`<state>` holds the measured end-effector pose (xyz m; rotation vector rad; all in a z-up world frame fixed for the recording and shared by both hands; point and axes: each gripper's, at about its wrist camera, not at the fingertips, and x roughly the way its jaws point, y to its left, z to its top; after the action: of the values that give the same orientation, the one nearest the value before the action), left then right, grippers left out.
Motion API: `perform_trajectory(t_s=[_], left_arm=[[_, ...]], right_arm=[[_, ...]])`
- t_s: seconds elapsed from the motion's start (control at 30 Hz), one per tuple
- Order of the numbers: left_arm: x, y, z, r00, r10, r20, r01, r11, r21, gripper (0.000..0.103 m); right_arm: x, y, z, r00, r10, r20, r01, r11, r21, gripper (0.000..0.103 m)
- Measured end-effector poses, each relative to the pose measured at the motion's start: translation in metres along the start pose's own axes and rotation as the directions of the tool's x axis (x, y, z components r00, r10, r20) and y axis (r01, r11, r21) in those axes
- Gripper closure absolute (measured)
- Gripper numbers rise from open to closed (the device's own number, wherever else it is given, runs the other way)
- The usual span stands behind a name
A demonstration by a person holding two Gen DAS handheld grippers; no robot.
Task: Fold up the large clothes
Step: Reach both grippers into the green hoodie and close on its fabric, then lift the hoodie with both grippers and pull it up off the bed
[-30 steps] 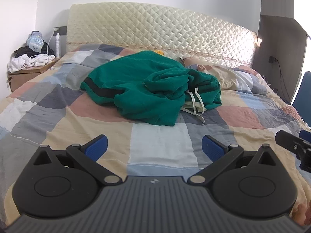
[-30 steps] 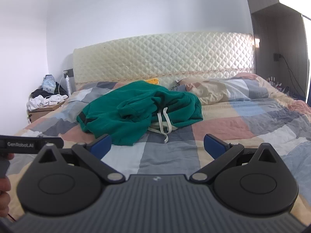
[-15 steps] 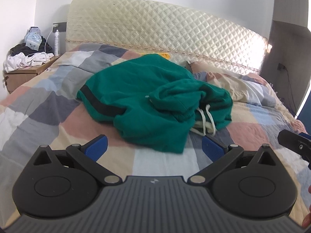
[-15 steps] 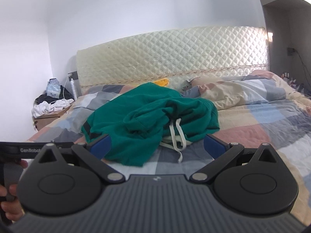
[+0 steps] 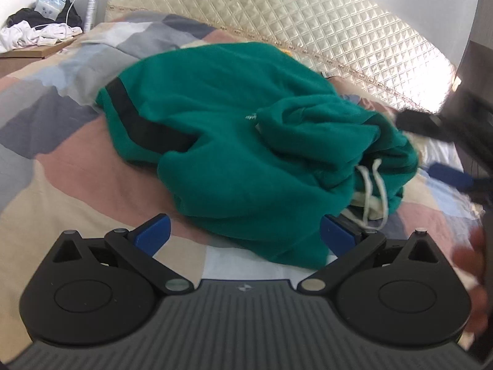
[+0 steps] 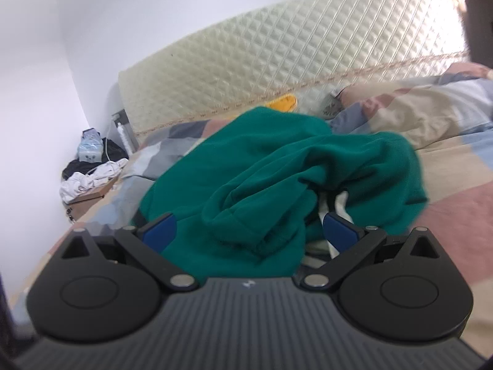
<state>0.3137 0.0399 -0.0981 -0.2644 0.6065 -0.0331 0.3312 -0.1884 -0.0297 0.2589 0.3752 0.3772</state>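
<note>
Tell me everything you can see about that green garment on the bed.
The green garment looks like a thick, fleecy sweatshirt, crumpled in a loose heap, not yet folded. A black stripe crosses one side, and off-white drawstrings hang from a bunched opening. It lies on the patchwork quilt, below the quilted headboard. Both open grippers, left and right, are close, neither gripping it.

The right gripper [image 6: 249, 231] is hanging with its jaws spread wide, its blue-padded fingers [image 6: 158, 231] straddling the near folds of a crumpled green hoodie [image 6: 277, 178] that is lying on a patchwork quilt [image 6: 456, 182]. A pale drawstring [image 6: 337, 206] is showing in the hoodie's folds just beside the right-hand finger. Behind the hoodie a cream quilted headboard [image 6: 308, 61] is running across the view, with a yellow object [image 6: 282, 103] lying at its base, and left of the hoodie a nightstand [image 6: 92, 192] is carrying a heap of white and dark clothes.
</note>
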Motion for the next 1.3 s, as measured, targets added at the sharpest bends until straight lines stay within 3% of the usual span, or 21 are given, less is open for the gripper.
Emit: perform_trajectory(t_s=[0.2, 0.33, 0.4, 0.43, 0.5, 0.57, 0.63, 0.73, 1.0, 1.13, 1.3], left_arm=[[0.052, 0.022, -0.010, 0.995, -0.097, -0.012, 0.096, 0.992, -0.088, 0.000], [0.071, 0.023, -0.017, 0.995, -0.101, 0.013, 0.102, 0.990, -0.102, 0.000], [0.080, 0.027, -0.020, 0.992, -0.127, 0.010, 0.127, 0.980, -0.152, 0.005], [0.084, 0.030, -0.021, 0.990, -0.139, 0.006, 0.138, 0.974, -0.177, 0.016], [0.087, 0.032, -0.021, 0.991, -0.131, 0.011, 0.130, 0.972, -0.197, 0.027], [0.086, 0.033, -0.020, 0.992, -0.122, 0.035, 0.127, 0.973, -0.195, 0.041], [0.082, 0.033, -0.019, 0.993, -0.109, 0.047, 0.116, 0.976, -0.185, 0.065], [0.069, 0.039, -0.015, 0.992, -0.112, 0.066, 0.123, 0.972, -0.198, 0.089], [-0.016, 0.059, -0.009, 0.981, -0.126, 0.147, 0.162, 0.952, -0.259, 0.103], [-0.082, 0.065, -0.009, 0.967, -0.123, 0.221, 0.169, 0.965, -0.202, 0.103], [-0.145, 0.076, -0.010, 0.954, -0.160, 0.253, 0.223, 0.944, -0.242, 0.103]], right_arm=[[0.074, -0.015, -0.004, 0.998, 0.061, -0.031, -0.058, 0.995, 0.084, 0.000], [0.098, -0.019, -0.009, 0.999, 0.019, -0.035, -0.016, 0.996, 0.084, 0.007], [0.104, -0.024, -0.011, 0.999, 0.006, -0.050, -0.002, 0.996, 0.093, 0.028], [0.107, -0.028, -0.011, 0.998, -0.002, -0.064, 0.009, 0.995, 0.098, 0.035], [0.106, -0.032, -0.009, 0.997, -0.025, -0.079, 0.033, 0.994, 0.102, 0.082], [0.099, -0.035, -0.006, 0.996, -0.023, -0.090, 0.033, 0.993, 0.115, 0.093], [0.085, -0.035, -0.001, 0.996, -0.008, -0.089, 0.019, 0.993, 0.119, 0.095], [0.054, -0.024, 0.005, 0.998, -0.001, -0.059, 0.005, 0.997, 0.074, 0.096], [-0.056, 0.010, 0.024, 1.000, 0.018, 0.023, -0.017, 1.000, -0.007, 0.096], [-0.121, 0.023, 0.025, 0.998, 0.035, 0.057, -0.035, 0.999, 0.002, 0.096], [-0.201, 0.043, 0.013, 0.995, 0.066, 0.076, -0.065, 0.998, -0.008, 0.096]])
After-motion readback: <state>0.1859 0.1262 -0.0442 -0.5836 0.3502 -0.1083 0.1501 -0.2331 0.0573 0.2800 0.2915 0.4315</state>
